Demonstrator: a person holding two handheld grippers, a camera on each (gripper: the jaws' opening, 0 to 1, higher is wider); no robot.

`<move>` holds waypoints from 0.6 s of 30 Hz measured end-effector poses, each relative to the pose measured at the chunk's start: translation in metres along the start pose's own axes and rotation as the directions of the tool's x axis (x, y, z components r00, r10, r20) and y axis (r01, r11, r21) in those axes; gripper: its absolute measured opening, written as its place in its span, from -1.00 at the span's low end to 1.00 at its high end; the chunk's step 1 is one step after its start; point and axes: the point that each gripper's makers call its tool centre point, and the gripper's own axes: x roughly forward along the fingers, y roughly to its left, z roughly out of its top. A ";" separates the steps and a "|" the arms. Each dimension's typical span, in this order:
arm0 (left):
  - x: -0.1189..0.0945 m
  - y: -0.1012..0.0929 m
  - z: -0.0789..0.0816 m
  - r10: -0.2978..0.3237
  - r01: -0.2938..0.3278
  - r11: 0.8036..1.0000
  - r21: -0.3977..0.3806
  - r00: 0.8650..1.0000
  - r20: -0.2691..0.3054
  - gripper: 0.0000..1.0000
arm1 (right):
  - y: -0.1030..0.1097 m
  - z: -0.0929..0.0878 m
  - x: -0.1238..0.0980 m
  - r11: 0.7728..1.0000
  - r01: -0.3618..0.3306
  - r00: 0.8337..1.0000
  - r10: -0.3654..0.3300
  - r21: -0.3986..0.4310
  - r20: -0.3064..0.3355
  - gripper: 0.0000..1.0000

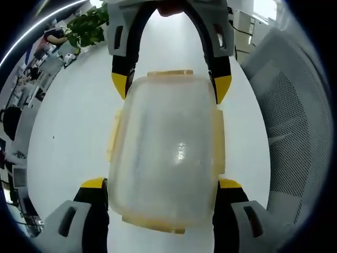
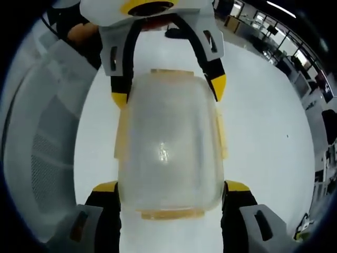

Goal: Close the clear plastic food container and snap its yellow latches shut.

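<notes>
Left gripper view: container point(image 1: 167, 158) centred; my left gripper point(image 1: 163, 192) and right gripper point(image 1: 171, 87), at 12 o'clock, both spread, straddling opposite ends. Risk: uneven pressing skews lid, yellow latches point(image 1: 219, 142) miss.

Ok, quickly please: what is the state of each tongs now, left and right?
Left tongs: open, jaws at either side of the clear container, gripping cannot be told.
Right tongs: open, jaws likewise beside the container's opposite end.
</notes>
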 end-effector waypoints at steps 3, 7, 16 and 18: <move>0.001 0.003 0.001 0.000 0.000 1.000 -0.004 1.000 0.003 0.65 | -0.004 -0.001 0.000 1.000 -0.001 1.000 0.001 -0.004 0.000 0.57; 0.002 0.008 0.001 0.001 -0.001 1.000 -0.010 1.000 0.007 0.65 | -0.009 -0.001 0.000 1.000 -0.004 1.000 0.004 -0.009 -0.001 0.57; 0.005 0.018 0.003 -0.001 0.001 1.000 -0.015 1.000 0.010 0.65 | -0.020 -0.002 0.001 1.000 -0.007 1.000 0.007 -0.014 -0.007 0.57; 0.005 0.020 0.004 -0.001 0.001 1.000 -0.015 1.000 0.010 0.65 | -0.022 -0.003 0.001 1.000 -0.007 1.000 0.007 -0.015 -0.008 0.57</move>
